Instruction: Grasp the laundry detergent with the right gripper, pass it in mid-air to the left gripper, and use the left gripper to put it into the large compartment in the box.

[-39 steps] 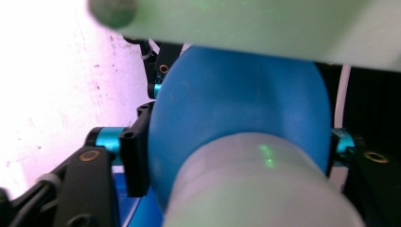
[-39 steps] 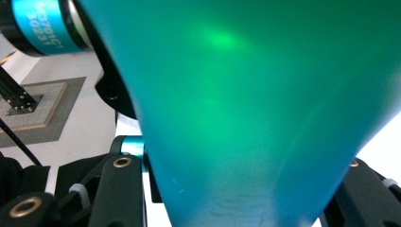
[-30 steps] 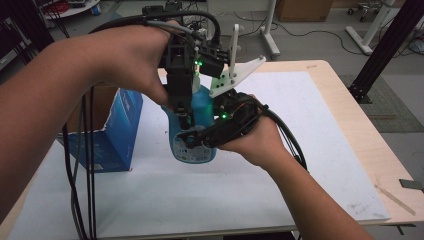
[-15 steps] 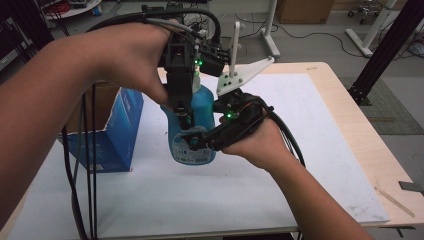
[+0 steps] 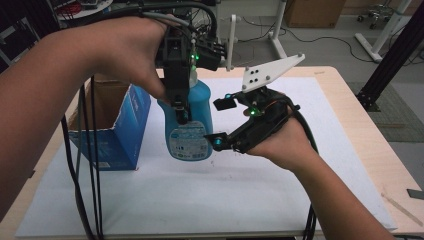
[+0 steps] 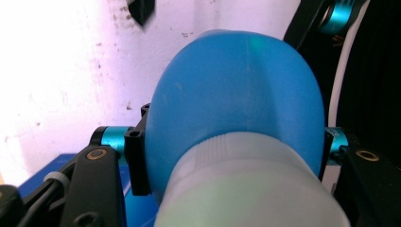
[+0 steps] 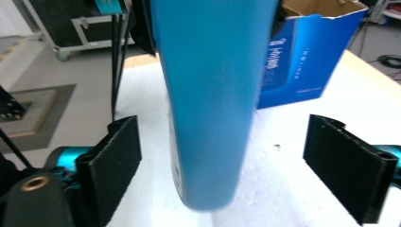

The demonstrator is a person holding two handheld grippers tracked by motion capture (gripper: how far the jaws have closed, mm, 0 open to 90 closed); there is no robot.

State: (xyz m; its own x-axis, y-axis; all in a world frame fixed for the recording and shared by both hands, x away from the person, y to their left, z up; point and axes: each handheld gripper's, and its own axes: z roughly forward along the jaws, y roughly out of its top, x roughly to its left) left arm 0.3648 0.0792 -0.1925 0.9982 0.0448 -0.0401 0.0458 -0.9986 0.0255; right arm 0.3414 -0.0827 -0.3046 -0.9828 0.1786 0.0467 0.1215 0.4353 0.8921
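A blue bottle (image 5: 192, 127) with a pale cap stands upright over the white mat (image 5: 225, 200); whether its base rests on the mat I cannot tell. My left gripper (image 5: 181, 102) comes down from above and is shut on the bottle's shoulder (image 6: 236, 90), one pad on each side just below the cap. My right gripper (image 5: 221, 122) sits to the bottle's right, and its jaws have just been opening. In the right gripper view the bottle (image 7: 213, 94) stands between the two pads (image 7: 113, 161), which are both clear of it.
An open blue cardboard box (image 5: 115, 125) stands just left of the bottle, also behind it in the right gripper view as the blue box (image 7: 307, 56). Cables hang from my left hand at the left. The wooden table edge (image 5: 372, 145) runs along the right.
My right gripper has let go of the bottle: its jaws have spread wide and it has drawn back a little to the right. My left gripper has kept its hold.
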